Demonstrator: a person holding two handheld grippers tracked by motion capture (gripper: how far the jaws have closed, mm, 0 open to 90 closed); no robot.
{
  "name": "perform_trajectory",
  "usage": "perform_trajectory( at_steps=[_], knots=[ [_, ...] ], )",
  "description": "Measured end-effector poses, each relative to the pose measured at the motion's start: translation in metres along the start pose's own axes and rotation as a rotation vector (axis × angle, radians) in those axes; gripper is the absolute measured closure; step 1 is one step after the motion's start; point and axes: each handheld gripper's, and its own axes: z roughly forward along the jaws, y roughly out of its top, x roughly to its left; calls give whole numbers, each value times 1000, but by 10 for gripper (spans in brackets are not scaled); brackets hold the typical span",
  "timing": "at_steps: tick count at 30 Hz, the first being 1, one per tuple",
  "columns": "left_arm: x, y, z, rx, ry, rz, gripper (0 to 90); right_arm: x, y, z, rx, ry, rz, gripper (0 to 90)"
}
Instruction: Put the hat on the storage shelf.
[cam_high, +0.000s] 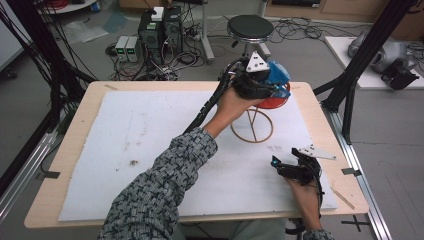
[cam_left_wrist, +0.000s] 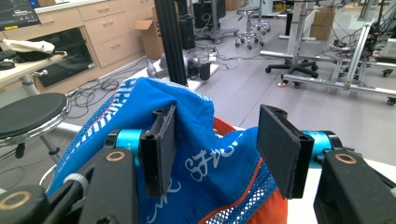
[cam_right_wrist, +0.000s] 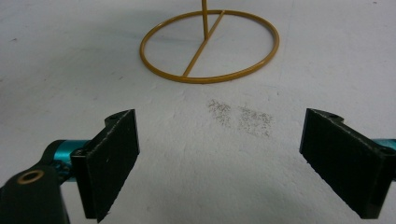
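Gaping left tool (cam_left_wrist: 215, 144) over crumpled blue mesh cloth (cam_left_wrist: 196, 135); right tool (cam_right_wrist: 224, 163) wide, empty.

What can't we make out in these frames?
- Stand top: in the high view the left gripper and hand hide where the stand meets the red bowl.
- Bowl contents: blue cloth covers them in the left gripper view.
- Cloth lettering: folded, cut off by the bottom edge.
- Stand post: cut off by the top edge in the right gripper view, beyond the right gripper.
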Motion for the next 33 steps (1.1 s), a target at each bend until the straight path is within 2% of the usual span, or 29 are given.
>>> perform_trajectory(
  at_steps=[7,26,33],
  knots=[
    [4,-2,-3,-5,17,-26,429,0,0,0,1,1,2,109],
    [8,-3,-8,-7,25,-31,397,0,0,0,-1,1,-1,109],
    [13,-5,-16,-2,31,-28,390,0,0,0,0,2,1,109]
  ],
)
